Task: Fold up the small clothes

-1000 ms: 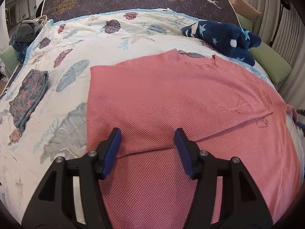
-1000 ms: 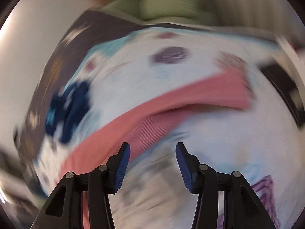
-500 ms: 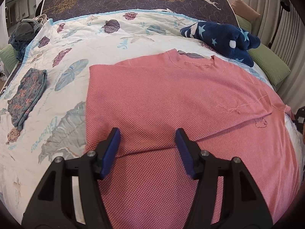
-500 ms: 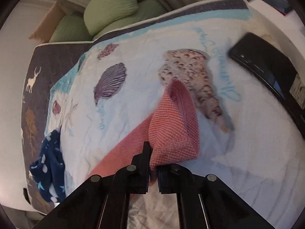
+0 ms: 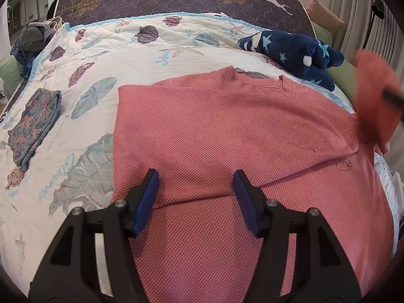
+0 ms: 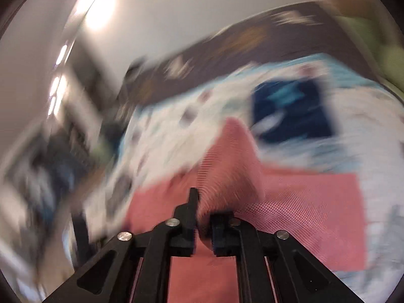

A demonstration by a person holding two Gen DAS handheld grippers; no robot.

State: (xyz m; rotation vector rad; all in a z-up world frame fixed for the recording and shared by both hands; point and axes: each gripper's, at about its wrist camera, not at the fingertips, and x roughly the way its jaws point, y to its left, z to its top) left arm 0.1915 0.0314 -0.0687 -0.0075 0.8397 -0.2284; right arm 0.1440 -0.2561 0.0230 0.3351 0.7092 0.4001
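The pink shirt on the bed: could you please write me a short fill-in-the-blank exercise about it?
1. The left tongs hover above the pink shirt with jaws ____.
2. The right tongs are shut on the shirt's ____.
3. The star-patterned navy plush lies beside the shirt's ____.

Missing words: open; sleeve; collar

My bed (image 5: 156,58) carries the pink shirt (image 5: 227,131) centrally, folded shorts (image 5: 35,123) at nine o'clock, navy fleece (image 5: 295,53) at one.
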